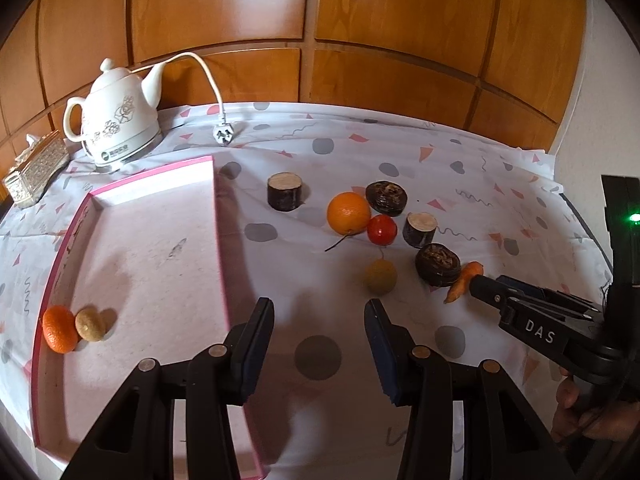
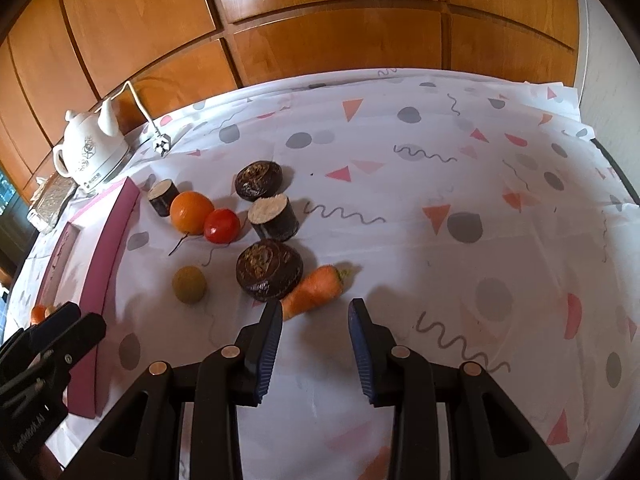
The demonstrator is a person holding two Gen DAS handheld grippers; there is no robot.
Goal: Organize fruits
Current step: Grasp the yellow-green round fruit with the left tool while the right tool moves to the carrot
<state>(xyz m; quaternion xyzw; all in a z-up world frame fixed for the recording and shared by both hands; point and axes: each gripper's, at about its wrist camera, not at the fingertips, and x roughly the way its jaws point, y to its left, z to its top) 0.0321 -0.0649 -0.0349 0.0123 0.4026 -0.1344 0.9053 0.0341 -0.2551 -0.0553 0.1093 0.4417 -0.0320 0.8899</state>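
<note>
A pink-rimmed tray (image 1: pixel 216 208) lies at the left and holds a mandarin (image 1: pixel 59 329) and a small tan fruit (image 1: pixel 89 324). On the cloth lie an orange (image 1: pixel 348 213), a red tomato (image 1: pixel 382 229), a yellow-green fruit (image 1: pixel 380 277), a carrot (image 2: pixel 314 290) and several dark round pieces (image 2: pixel 269 270). My left gripper (image 1: pixel 319 308) is open and empty beside the tray's right rim. My right gripper (image 2: pixel 315 310) is open, its left finger just in front of the carrot's tip. The right gripper also shows in the left wrist view (image 1: pixel 486 286), next to the carrot (image 1: pixel 462 280).
A white teapot (image 1: pixel 114 120) with a cord and plug (image 1: pixel 223 134) stands at the back left, beside a patterned tissue box (image 1: pixel 36 172). Wooden panels (image 1: pixel 312 20) rise behind the table. The patterned cloth (image 2: pixel 480 220) extends to the right edge.
</note>
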